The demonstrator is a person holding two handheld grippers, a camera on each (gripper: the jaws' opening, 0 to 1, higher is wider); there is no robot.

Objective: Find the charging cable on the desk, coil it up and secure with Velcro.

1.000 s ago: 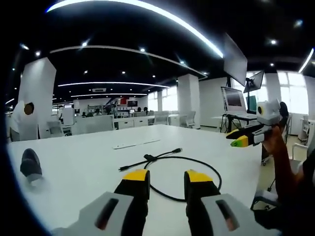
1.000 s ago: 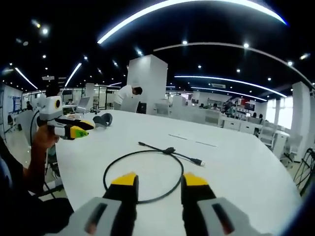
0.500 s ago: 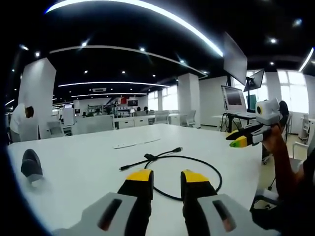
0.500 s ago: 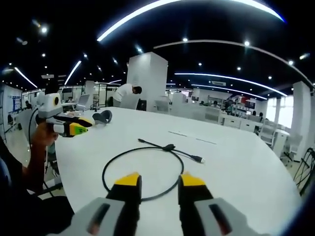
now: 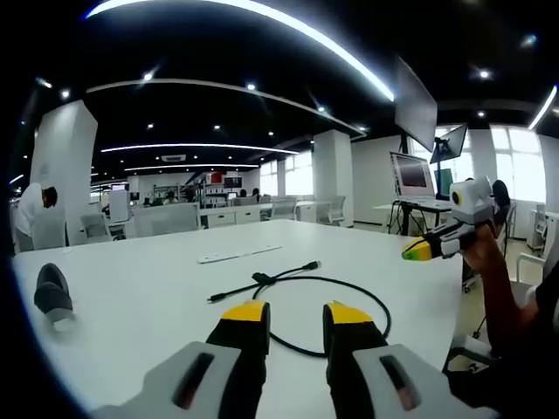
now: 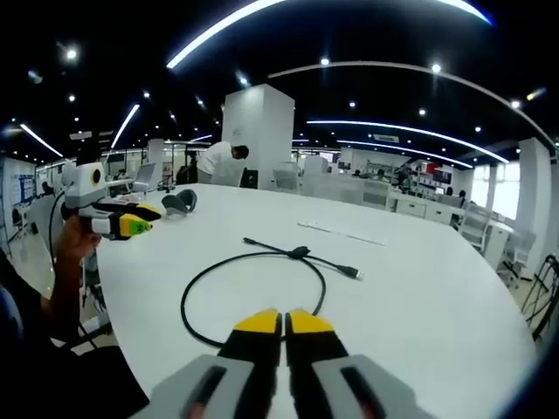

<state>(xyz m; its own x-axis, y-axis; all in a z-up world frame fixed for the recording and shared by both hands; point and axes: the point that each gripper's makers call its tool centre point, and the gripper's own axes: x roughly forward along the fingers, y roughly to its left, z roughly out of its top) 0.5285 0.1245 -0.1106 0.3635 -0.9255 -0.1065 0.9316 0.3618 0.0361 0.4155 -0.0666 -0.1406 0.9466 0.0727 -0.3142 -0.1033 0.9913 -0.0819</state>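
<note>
A black charging cable (image 5: 377, 303) lies in one loose loop on the white table (image 5: 148, 297), with both ends running off to the left. A thicker black band (image 5: 262, 278) sits where the strands cross. My left gripper (image 5: 297, 316) hangs above the near side of the loop, open and holding nothing. In the right gripper view the cable (image 6: 187, 298) lies just beyond my right gripper (image 6: 284, 323), whose yellow tips are pressed together with nothing between them. The band (image 6: 300, 252) is at the loop's far side. Each gripper also shows in the other view, hand-held off the table edge: the right gripper (image 5: 430, 248) and the left gripper (image 6: 129, 225).
A dark rounded object (image 5: 52, 294) rests far left on the table, also seen as the dark rounded object (image 6: 181, 203). A flat white strip (image 5: 238, 254) lies beyond the cable. Monitors on a stand (image 5: 414, 175) rise at the right. A person (image 6: 221, 162) bends by a white pillar.
My right gripper's jaws have gone from open to shut, above the table and holding nothing. The left gripper stays open, and the cable has not moved.
</note>
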